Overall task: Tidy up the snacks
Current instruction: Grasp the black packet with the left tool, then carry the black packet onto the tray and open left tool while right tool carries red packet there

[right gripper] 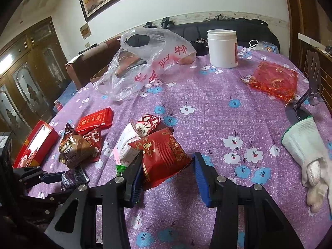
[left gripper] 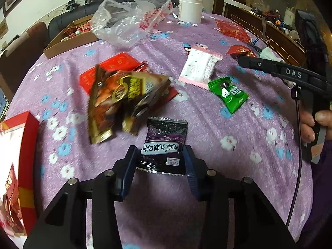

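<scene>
Apparently both hand-held grippers pinch packets: left (left gripper: 160, 155) purple packet (left gripper: 164, 145), right (right gripper: 168, 166) red packet (right gripper: 164, 155).

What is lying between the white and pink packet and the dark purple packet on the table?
Nothing but bare flowered cloth between the white and pink packet and dark purple packet, in the left wrist view.

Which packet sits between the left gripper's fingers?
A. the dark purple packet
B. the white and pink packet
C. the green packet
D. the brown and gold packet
A: in the left wrist view the dark purple packet lies between the left gripper's fingers; the green packet lies farther off.
</scene>
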Demonstrator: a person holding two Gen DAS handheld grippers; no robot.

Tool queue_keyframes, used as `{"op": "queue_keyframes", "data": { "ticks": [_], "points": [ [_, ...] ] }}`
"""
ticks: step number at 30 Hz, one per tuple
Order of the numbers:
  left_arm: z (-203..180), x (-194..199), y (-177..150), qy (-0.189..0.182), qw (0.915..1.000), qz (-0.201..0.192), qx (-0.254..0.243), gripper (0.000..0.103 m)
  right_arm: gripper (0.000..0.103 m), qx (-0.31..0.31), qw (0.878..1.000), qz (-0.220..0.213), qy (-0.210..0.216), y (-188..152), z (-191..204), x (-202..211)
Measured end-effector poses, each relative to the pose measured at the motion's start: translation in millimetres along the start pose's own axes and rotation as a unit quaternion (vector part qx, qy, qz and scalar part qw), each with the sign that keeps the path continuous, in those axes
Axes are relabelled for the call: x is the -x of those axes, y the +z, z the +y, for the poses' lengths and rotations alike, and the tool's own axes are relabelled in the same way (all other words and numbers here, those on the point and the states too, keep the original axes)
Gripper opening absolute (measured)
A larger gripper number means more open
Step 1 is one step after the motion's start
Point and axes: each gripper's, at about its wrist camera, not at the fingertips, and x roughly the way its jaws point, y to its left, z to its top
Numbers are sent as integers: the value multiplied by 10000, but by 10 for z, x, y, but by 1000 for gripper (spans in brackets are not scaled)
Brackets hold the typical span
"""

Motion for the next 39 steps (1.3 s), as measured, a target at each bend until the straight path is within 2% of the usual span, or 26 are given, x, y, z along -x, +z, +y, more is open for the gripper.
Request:
{"op": "queue_keyframes", "data": {
  "ticks": [4, 12, 17, 24, 31, 36, 39],
  "points": [
    [102, 187, -130, 122, 9998, -134, 36, 43, 46, -40, 10000, -79, -18, -1, -19, 30],
    [360, 738, -379, 467, 9961, -740, 126, 43, 46, -157, 9996, -228, -64, 5, -41, 81],
    [501, 861, -422, 486, 9950, -839, 251, 43, 46, -175, 9994, -196, -222, 42, 65, 121],
    [635, 918, -485, 478, 9938, -888, 473, 43, 46, 49, 9995, -309, -42, -6, 589, 337],
    [819, 1025, -576, 664, 9896, -1051, 717, 43, 46, 514, 9980, -304, 224, -335, 1450, 434],
    [1016, 1160, -680, 885, 9835, -1250, 962, 43, 45, 461, 9964, -373, 603, -506, 1933, 435],
    [1164, 1243, -743, 1044, 9786, -1376, 1119, 43, 45, 405, 9964, -515, 543, -541, 2131, 432]
  ]
}}
